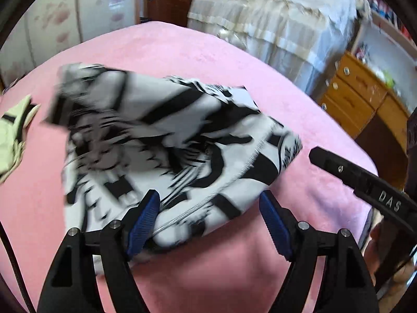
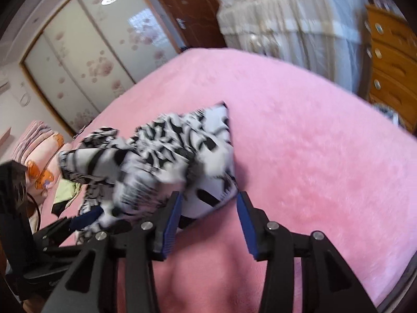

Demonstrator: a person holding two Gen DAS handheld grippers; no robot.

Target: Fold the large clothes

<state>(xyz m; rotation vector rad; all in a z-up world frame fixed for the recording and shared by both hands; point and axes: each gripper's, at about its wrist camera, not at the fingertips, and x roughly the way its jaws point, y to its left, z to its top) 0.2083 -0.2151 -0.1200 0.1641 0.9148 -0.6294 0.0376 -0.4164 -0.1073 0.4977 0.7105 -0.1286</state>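
Blue-padded left gripper (image 1: 209,224) stands with its jaws wide apart, the black-and-white garment (image 1: 161,140) lying loose between them, gripped by neither pad. Right gripper (image 2: 208,224) has its jaws partly open around the garment's near corner, not pinching it. At twelve o'clock the garment sprawls crumpled on the pink bed (image 1: 260,78); a wooden dresser (image 1: 365,104) stands at two o'clock.

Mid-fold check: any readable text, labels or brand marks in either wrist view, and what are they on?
"DAS": white letters on the black finger of the right gripper, seen in the left wrist view; any further letters are cut off.
Black-and-white garment: bold print, too blurred to read as lettering.
Nothing else legible.
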